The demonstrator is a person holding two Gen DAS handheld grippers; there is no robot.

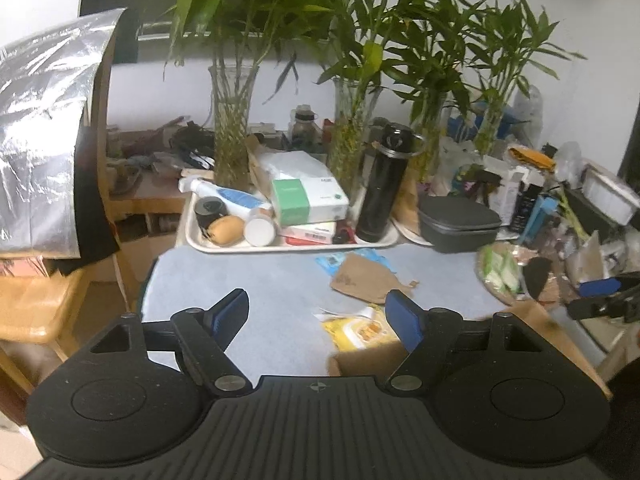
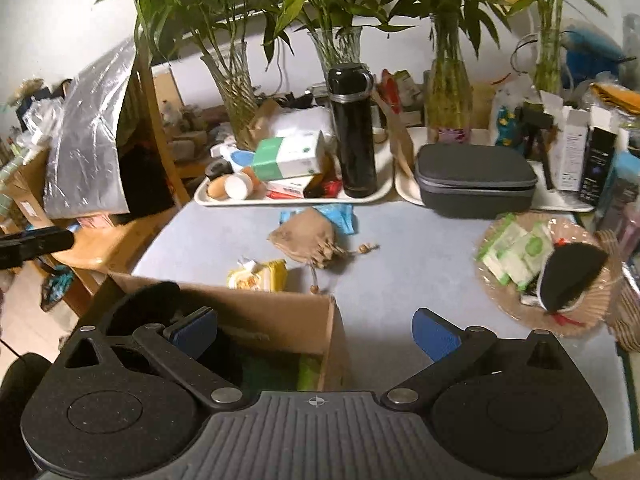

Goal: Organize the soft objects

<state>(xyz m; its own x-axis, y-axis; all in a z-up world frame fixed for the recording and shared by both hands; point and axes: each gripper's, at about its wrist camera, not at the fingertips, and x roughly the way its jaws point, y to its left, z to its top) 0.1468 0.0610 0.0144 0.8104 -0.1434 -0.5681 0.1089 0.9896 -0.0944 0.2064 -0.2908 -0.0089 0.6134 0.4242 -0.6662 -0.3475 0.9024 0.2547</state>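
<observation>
Left wrist view: left gripper point(image 1: 318, 314) has fingers spread wide, nothing btwn them, hovering over the blue-grey desk point(image 1: 240, 280). Yellow wipes pack point(image 1: 360, 330) lies at about 1 o'clock from the finger gap, just beside the right finger and touching the rim of the cardboard box point(image 1: 368, 360) at 3 o'clock. Tan drawstring pouch point(image 1: 366, 278) sits farther out at 12–1 o'clock, overlapping a blue packet point(image 1: 334, 260). Tray point(image 1: 304, 246) w/ black flask point(image 1: 380, 184) at 12 o'clock, well back.

Right wrist view: right gripper point(image 2: 316, 332) also spread wide and empty, over the open cardboard box point(image 2: 280, 320); something green is inside, can't tell what. Wipes pack point(image 2: 258, 276) at 11 o'clock, just beyond the box's far wall. Pouch point(image 2: 308, 242) at 12 o'clock, its beaded cord point(image 2: 316, 276) trailing toward the box. Woven plate point(image 2: 500, 304) w/ green-white packs at 2 o'clock.

Handling, as a guess: the pouch looks light and floppy and will sag, so pinch the bunched fabric near the neck, not the cord. The wipes pack looks squashy w/ slick film; grip across its short width, mid-body, and firmly.
</observation>
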